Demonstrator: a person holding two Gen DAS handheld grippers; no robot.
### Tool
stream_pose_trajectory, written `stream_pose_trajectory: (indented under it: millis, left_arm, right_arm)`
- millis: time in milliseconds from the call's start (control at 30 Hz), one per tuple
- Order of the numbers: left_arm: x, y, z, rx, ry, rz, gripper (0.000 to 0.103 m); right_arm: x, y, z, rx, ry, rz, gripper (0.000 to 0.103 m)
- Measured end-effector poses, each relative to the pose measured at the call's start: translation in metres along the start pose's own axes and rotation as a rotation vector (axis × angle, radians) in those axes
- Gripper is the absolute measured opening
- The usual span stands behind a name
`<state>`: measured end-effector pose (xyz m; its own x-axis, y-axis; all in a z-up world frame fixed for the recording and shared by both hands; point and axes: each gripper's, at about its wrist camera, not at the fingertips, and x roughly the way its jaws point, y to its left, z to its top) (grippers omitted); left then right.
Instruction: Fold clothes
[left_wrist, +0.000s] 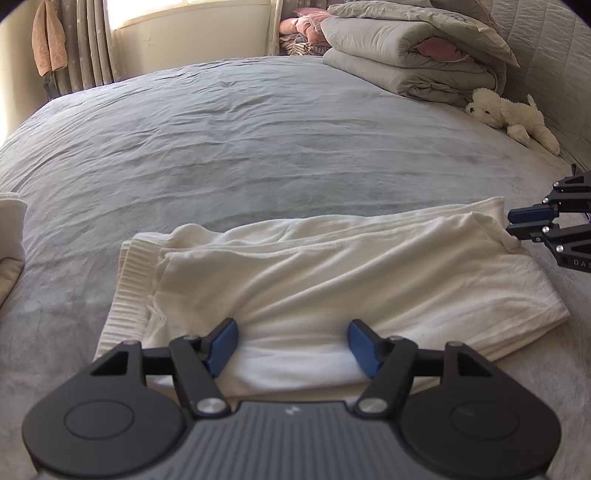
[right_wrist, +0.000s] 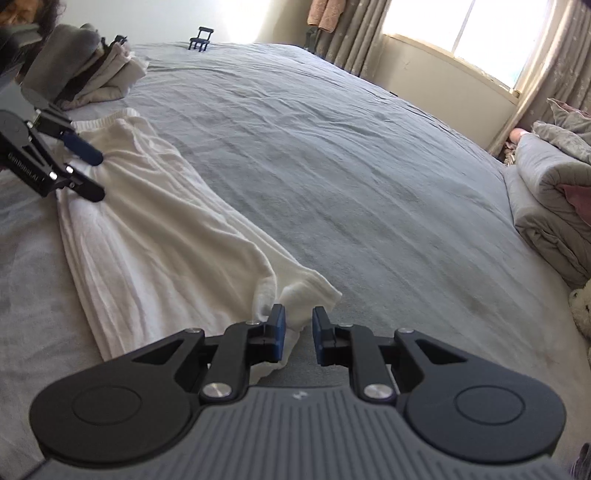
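Straddling white garment, both claws open.

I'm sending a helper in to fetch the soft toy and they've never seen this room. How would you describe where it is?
Start at the big grey bed. At its far right corner sits a stack of folded grey quilts; the soft toy lies just in front of it, against the quilted side wall. It is a fluffy cream dog, the only furry thing there.
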<state>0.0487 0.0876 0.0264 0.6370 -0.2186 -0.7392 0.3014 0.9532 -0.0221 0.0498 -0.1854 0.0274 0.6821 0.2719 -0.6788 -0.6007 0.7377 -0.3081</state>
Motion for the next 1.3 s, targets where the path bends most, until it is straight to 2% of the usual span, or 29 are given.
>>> stream_pose_trajectory:
  millis: [100,500,733,833,933,1033,1133,1200,1300]
  left_arm:
    - [0.000,0.000,0.000,-0.001,0.001,0.000,0.068]
    - [0.001,-0.001,0.000,0.004,0.000,0.006,0.069]
    - [0.001,-0.002,0.000,0.008,-0.001,0.009,0.070]
    - [0.001,-0.001,0.000,0.007,-0.001,0.007,0.070]
    - [0.001,0.000,0.000,0.005,0.000,0.005,0.070]
    - [0.001,0.000,0.000,0.006,0.000,0.005,0.070]
    - [0.001,-0.001,0.000,0.009,-0.001,0.009,0.070]
    - [0.001,-0.002,0.000,0.010,-0.001,0.009,0.070]
    - [0.001,-0.001,0.000,0.007,-0.001,0.006,0.070]
  right_arm:
    - [-0.003,0.006,-0.002,-0.049,0.001,0.012,0.019]
    - [-0.008,0.037,-0.013,-0.299,0.012,-0.065,0.019]
    - [-0.005,0.047,-0.007,-0.326,-0.041,-0.061,0.019]
    - [0.007,0.050,-0.010,-0.327,0.003,-0.059,0.019]
    - [0.005,0.033,-0.003,-0.189,0.024,0.009,0.019]
    - [-0.008,0.005,0.007,0.008,-0.027,0.151,0.019]
    - [-0.005,-0.007,0.011,0.086,-0.042,0.109,0.019]
    - [0.006,-0.007,0.009,0.102,-0.002,0.079,0.019]
    - [0.012,-0.003,0.004,0.087,0.040,0.092,0.020]
